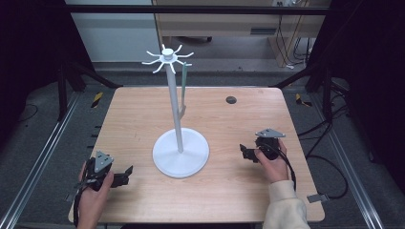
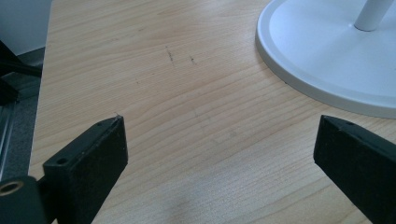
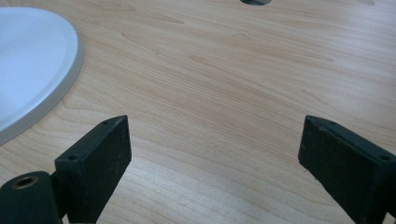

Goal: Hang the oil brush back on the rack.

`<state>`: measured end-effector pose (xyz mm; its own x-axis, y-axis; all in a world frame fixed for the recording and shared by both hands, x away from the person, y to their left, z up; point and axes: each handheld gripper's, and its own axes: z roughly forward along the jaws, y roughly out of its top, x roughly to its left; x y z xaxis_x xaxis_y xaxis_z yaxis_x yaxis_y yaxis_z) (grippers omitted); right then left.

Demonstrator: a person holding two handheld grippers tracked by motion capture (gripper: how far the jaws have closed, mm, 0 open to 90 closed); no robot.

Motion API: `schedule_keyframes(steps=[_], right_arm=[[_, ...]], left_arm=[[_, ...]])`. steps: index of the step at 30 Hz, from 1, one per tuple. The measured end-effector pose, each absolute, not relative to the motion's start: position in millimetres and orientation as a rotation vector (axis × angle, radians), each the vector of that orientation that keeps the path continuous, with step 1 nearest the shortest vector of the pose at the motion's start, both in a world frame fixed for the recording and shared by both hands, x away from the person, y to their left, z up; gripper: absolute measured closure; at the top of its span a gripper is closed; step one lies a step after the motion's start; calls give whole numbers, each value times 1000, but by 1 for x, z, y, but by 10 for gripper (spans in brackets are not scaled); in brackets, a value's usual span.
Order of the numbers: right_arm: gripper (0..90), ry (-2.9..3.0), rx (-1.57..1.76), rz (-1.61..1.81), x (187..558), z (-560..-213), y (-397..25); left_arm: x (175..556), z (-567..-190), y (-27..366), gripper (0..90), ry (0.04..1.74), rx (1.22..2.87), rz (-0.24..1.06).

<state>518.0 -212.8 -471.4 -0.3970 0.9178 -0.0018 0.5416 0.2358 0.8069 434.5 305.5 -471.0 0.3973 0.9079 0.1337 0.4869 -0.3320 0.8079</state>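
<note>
Between the left gripper [image 2: 215,149] jaws, spread wide: bare wood of the table [image 2: 154,93], nothing pinched. Just beyond the right-hand jaw in the left gripper view, the rim of the white stand's round base [image 2: 322,56], with the foot of its pole at the top edge. Held by the person's left hand [image 1: 93,193] near the table's front left corner, left of the base and apart from it.

Between the right gripper [image 3: 212,154] jaws, likewise spread wide: bare wood only, gripping nothing. Off to the left in the right gripper view, the curved edge of the same base [image 3: 32,70]; at the top edge, part of a dark round hole [image 3: 254,2] in the tabletop. Held by the right hand [image 1: 272,160], cream sleeve behind it, right of the base and well apart from it.

Upright at the table's middle, the white stand [image 1: 177,109], hooks fanned out around its top. Hanging from one hook beside the pole, a slim pale green utensil [image 1: 183,88], kind impossible to tell.
</note>
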Motion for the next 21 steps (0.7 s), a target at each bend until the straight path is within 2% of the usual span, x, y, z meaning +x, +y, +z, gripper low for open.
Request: schedule_keyframes(steps=[21], right_arm=[[101, 2092, 1257, 1066, 519, -485, -188]], left_arm=[[435, -474, 300, 24, 1177, 2003, 773]])
